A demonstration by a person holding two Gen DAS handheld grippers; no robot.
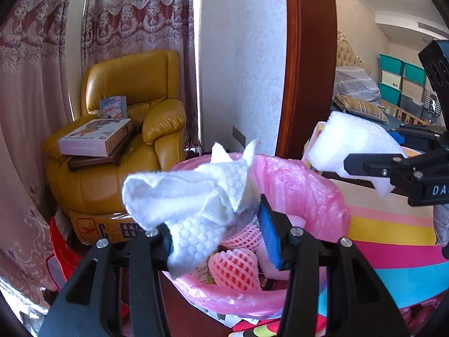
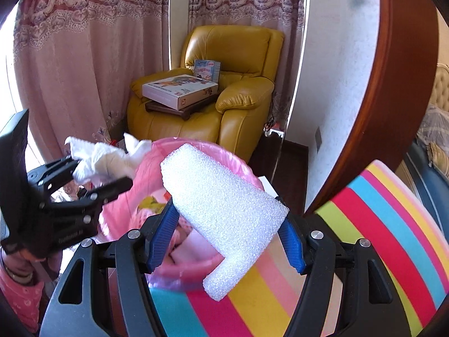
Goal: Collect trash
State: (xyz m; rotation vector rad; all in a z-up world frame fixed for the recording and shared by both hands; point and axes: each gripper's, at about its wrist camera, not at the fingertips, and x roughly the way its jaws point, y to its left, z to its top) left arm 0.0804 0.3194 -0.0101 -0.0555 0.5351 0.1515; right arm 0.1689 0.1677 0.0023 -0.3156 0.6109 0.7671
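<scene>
Tissue point(image 1: 193, 193), white and crumpled, hangs from my left gripper point(image 1: 219, 233); it seems pinched against the left pad only, the blue right pad standing clear of it, so the hold looks slight. It hangs above the near rim of the bin with the pink bag point(image 1: 294, 185). I judge it nearly weightless, limp and easily torn or snagged; the thick bunched middle is the best place to hold it, not a loose corner.

My right gripper point(image 2: 224, 224) has its jaws set wide, both blue pads pressing the sides of a white foam block point(image 2: 221, 210), held beside the bin over a striped mat point(image 2: 378, 224). Foam like this should be light and springy, it dents under the pads, and a grip across its broad middle keeps it from pivoting.

Inside the bin lie pink foam fruit nets point(image 1: 235, 266).

Writing: the body of the right gripper, seen from the left camera, shows "DA". A yellow carton point(image 1: 106, 229) under the armchair point(image 1: 132, 98) bears large letters, partly hidden. Boxes point(image 2: 179, 90) on the seat carry print too small to read.
</scene>
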